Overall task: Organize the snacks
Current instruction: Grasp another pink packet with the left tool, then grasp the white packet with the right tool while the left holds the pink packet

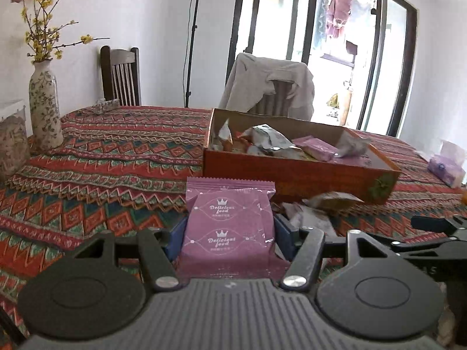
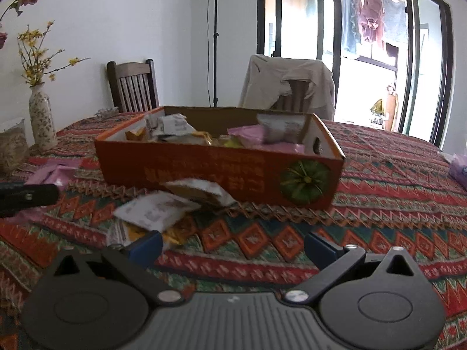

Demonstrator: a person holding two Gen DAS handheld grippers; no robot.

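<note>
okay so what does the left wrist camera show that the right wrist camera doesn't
Only the left wrist view shows the left gripper clamped on an upright purple snack packet, and its printed front. Only the right wrist view shows the right gripper open with nothing in it, and the green pumpkin picture on the box face on. Both show the orange cardboard box holding snacks, loose packets on the patterned tablecloth, the flowered vase and two chairs.
</note>
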